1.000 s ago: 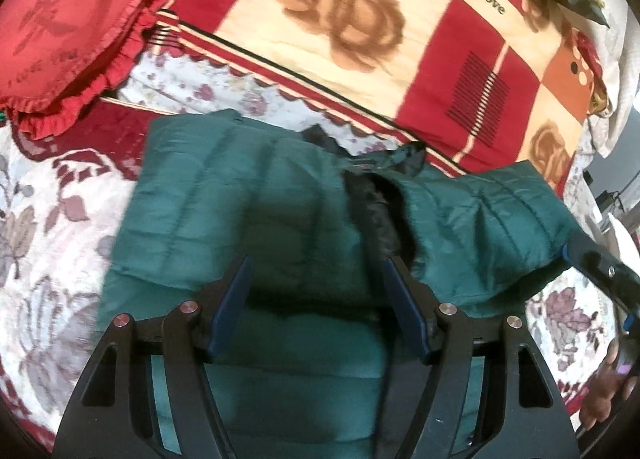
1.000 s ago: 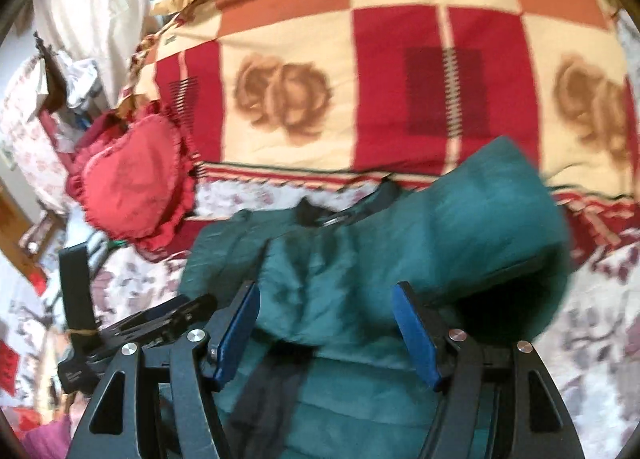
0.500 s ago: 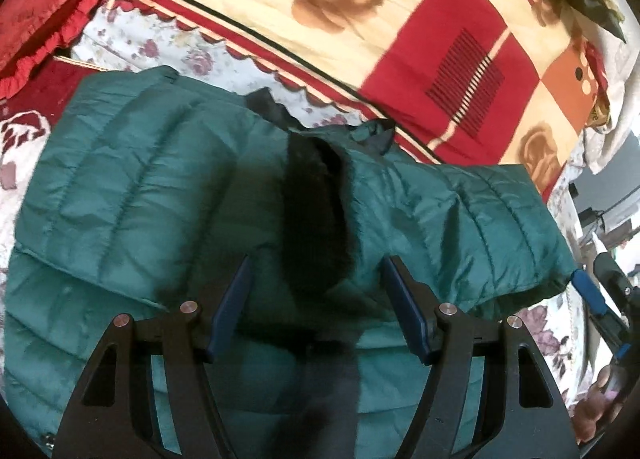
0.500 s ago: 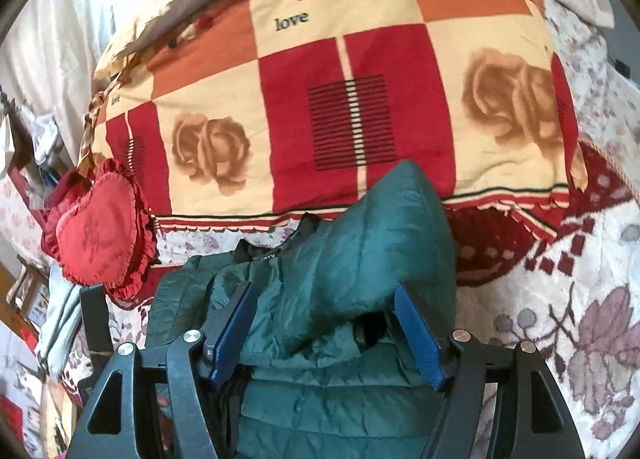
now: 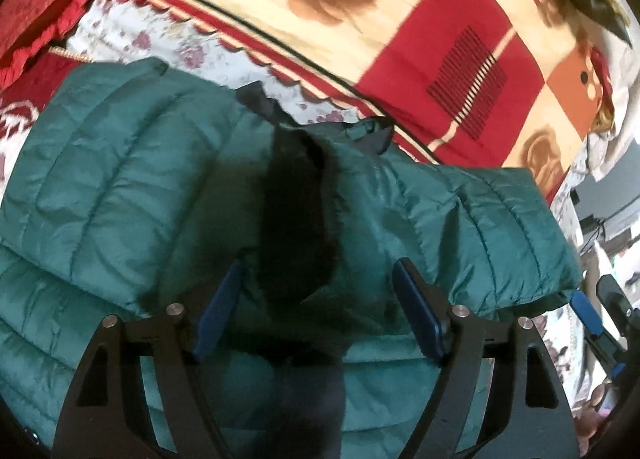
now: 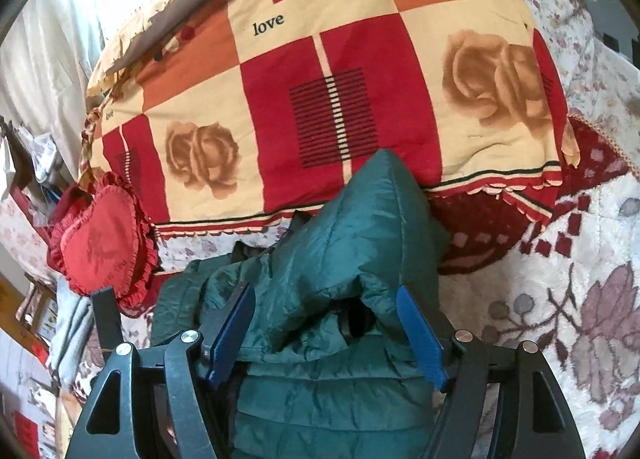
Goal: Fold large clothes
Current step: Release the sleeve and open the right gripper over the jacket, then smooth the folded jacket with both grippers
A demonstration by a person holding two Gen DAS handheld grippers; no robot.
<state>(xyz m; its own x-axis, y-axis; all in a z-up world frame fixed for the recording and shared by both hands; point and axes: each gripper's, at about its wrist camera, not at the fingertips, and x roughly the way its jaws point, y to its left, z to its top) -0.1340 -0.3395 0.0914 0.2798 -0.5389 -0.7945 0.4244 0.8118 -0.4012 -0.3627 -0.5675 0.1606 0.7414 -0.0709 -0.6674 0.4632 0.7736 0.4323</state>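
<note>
A dark green quilted puffer jacket [image 5: 120, 195] lies on the bed, both sleeves folded in over its body, with a black lining strip [image 5: 296, 219] down the middle. My left gripper [image 5: 320, 307] is open, hovering just above the jacket's chest. My right gripper [image 6: 326, 329] is open over the jacket [image 6: 340, 243], its jaws either side of the folded right sleeve, gripping nothing. The right gripper's blue fingertip [image 5: 586, 317] shows at the left wrist view's right edge.
A red, cream and orange checked quilt [image 6: 340, 107] with rose prints lies beyond the jacket. A red heart-shaped frilly cushion [image 6: 104, 247] sits at the left. The floral bedspread [image 6: 560, 299] extends to the right. Clutter beside the bed at far left.
The right sleeve was carried in over the jacket body and now rests there. Both grippers drew closer over the jacket; the left view has shifted right, away from the heart cushion.
</note>
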